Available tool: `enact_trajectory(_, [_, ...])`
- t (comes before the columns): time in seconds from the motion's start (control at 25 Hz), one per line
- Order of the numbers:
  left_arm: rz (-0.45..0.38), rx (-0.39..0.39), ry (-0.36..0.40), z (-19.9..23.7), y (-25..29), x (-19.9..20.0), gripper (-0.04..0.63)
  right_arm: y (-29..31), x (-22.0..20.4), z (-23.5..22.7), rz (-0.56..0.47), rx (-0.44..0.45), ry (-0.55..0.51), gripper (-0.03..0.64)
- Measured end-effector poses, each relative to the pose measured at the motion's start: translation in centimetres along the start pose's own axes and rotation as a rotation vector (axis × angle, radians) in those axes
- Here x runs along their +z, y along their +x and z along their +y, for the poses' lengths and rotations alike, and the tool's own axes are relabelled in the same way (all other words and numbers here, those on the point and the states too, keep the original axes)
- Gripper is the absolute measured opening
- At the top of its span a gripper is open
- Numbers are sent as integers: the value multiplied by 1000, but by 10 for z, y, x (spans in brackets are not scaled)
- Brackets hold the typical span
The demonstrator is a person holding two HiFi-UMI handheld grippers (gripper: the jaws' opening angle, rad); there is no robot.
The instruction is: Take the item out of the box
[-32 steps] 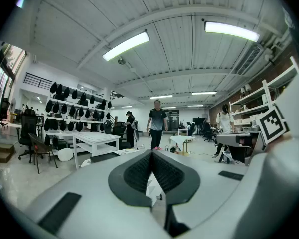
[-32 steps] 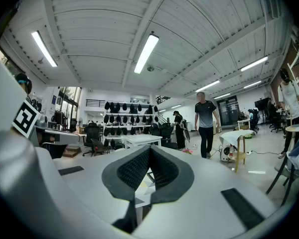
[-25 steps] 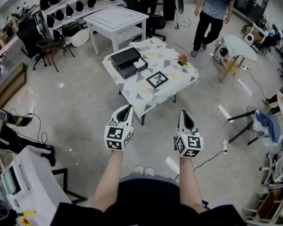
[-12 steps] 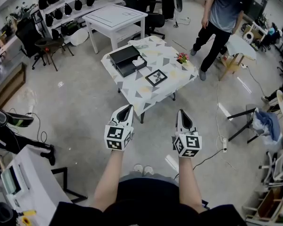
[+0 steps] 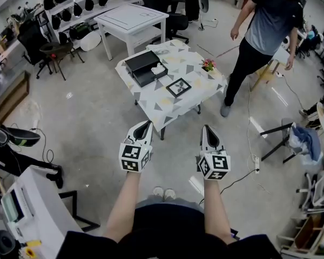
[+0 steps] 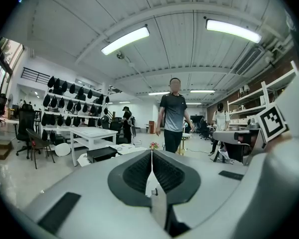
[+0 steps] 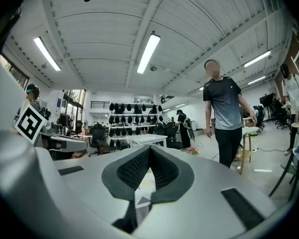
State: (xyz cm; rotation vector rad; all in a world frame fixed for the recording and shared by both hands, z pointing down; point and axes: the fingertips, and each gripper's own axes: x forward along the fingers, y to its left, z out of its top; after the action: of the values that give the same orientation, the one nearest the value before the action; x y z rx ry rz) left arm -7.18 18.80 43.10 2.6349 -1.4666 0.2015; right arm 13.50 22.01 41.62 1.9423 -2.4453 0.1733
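Note:
An open black box point(image 5: 144, 68) with a white item point(image 5: 159, 69) at its right side lies on a low table with a triangle-patterned cloth point(image 5: 161, 102), well ahead of me. My left gripper point(image 5: 143, 127) and right gripper point(image 5: 208, 133) are held side by side in mid-air, short of the table, over the floor. Both are shut with nothing between the jaws. The left gripper view shows the black box point(image 6: 100, 154) far off beyond the left gripper point(image 6: 151, 154). In the right gripper view the right gripper point(image 7: 149, 150) hides most of the table.
On the cloth also lie a framed picture point(image 5: 179, 87) and a small flower pot point(image 5: 208, 67). A person in a grey shirt point(image 5: 262, 39) stands just right of the table. A white table point(image 5: 131, 25), office chairs and shelves stand behind. A white desk point(image 5: 35, 215) is at my left.
The person in the grey shirt has walked closer, up to the table's right side. Both grippers have stayed where they were, still shut.

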Motion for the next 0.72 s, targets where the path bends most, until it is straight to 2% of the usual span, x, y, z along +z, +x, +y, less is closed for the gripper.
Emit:
enact_trajectory(0.24, [-16, -13, -10, 0, -2, -2, 24, 0, -2, 0, 0, -1, 4, 2])
enact_trajectory(0.36, [-18, -10, -9, 2, -3, -1, 100, 1, -2, 1, 0, -1, 12, 2])
enact_trajectory(0.72, [-50, -8, -14, 10, -6, 4, 187, 6, 0, 9, 2, 5, 13, 2])
